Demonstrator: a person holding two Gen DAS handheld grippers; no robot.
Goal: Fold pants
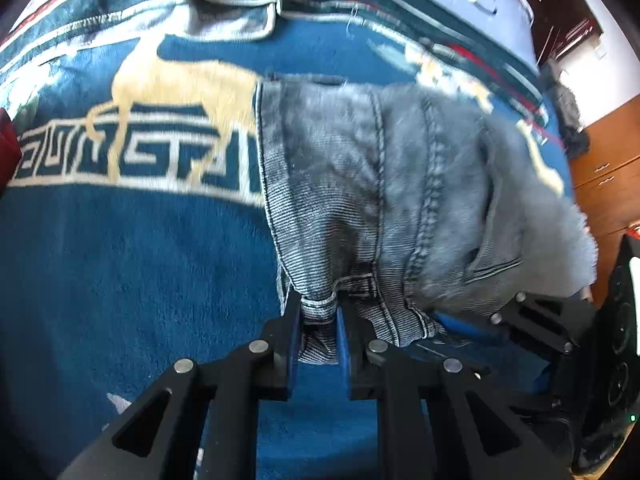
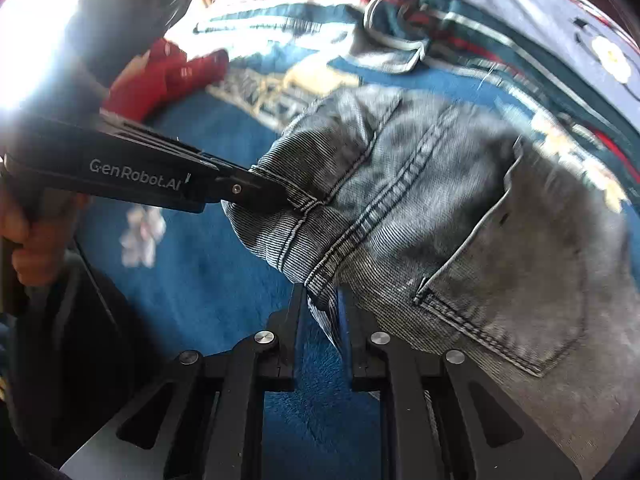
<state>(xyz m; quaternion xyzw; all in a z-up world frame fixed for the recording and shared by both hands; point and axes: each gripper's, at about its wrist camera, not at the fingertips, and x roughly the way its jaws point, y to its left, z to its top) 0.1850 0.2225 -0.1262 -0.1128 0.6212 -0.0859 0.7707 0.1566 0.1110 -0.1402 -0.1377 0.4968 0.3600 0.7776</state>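
Observation:
Grey denim pants [image 1: 380,184] lie bunched on a blue patterned blanket [image 1: 120,260], back pocket [image 2: 520,280] and seams showing. My left gripper [image 1: 318,312] is shut on the waistband edge near a belt loop. It shows from the side in the right wrist view [image 2: 276,194], pinching the same edge. My right gripper [image 2: 322,308] is shut on the waistband beside the centre seam; it also shows at the right in the left wrist view [image 1: 472,324]. The fabric looks blurred and lifted off the blanket.
The blanket covers a bed, with a folded-over corner [image 1: 240,4] at the far side. A red item [image 2: 160,76] lies at the far left. A wooden cabinet [image 1: 604,184] stands to the right of the bed. A person's hand [image 2: 28,240] holds the left gripper.

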